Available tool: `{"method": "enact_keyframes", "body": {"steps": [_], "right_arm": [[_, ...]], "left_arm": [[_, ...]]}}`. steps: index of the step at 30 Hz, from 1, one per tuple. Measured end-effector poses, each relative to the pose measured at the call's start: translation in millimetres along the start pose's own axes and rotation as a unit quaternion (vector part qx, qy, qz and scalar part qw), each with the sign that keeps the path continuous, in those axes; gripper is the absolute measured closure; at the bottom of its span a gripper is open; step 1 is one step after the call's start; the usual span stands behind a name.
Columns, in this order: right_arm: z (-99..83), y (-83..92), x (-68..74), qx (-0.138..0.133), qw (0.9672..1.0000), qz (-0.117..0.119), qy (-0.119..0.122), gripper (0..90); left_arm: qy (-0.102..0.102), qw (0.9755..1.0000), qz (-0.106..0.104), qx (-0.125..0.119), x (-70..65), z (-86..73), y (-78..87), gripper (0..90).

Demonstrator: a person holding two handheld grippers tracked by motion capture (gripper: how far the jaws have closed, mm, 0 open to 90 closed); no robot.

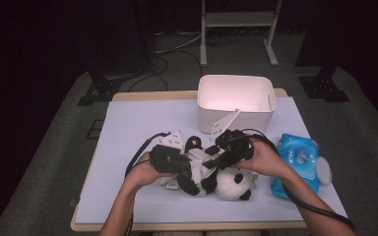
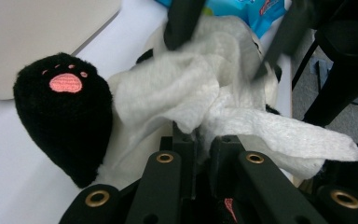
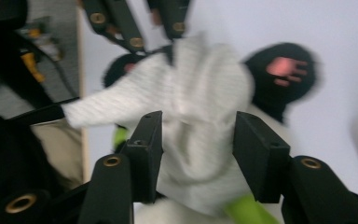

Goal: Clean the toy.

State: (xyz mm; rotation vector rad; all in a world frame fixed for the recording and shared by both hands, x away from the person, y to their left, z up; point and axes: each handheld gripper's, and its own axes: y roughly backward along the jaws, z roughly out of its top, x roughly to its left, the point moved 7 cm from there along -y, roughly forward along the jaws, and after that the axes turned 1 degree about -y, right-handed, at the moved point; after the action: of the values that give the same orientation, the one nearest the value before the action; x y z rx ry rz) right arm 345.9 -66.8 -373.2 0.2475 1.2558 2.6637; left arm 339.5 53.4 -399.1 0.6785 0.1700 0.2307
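Panda toy [image 1: 229, 183] lies on its back near the front edge of the table [image 1: 128, 123], with a white wipe [image 2: 200, 100] draped over its belly. The left gripper [image 1: 189, 164] is fully closed, pinching 1 corner of the wipe, as the left gripper view shows. The right gripper [image 3: 196, 140] stands about half open, its jaws on either side of the bunched wipe without pressing it. Judging by this, the wiping of the toy is under way but not finished: the wipe sits on the toy, 1 black paw [image 2: 65, 112] sticks out uncovered, and the white bin [image 1: 236, 101] behind looks empty. A blue pack of wipes [image 1: 298, 160] lies to the right.
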Motion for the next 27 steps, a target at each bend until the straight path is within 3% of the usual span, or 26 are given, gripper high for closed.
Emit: {"method": "enact_keyframes", "body": {"steps": [4, 7, 11, 27], "right_arm": [[2.5, -18.5, 6.9, 0.021, 0.9997, 0.006, 0.013, 49.4], [3.6, -26.1, 7.3, 0.032, 0.9993, -0.005, 0.019, 62.4], [2.3, -27.1, 6.7, 0.041, 0.999, 0.007, 0.016, 74.8], [19.3, -22.6, -6.5, 0.063, 0.9977, -0.023, 0.014, 79.4]], "left_arm": [[0.002, 1.0, 0.005, 0.003, 0.8, -2.8, 1.5, 82.0], [0.007, 0.9999, 0.007, 0.006, 0.6, -5.7, 2.3, 78.6], [0.022, 0.9996, 0.013, 0.007, 2.1, -12.4, 10.3, 59.6], [0.031, 0.9995, 0.007, 0.003, -0.8, -21.5, 11.7, 57.0]]}}
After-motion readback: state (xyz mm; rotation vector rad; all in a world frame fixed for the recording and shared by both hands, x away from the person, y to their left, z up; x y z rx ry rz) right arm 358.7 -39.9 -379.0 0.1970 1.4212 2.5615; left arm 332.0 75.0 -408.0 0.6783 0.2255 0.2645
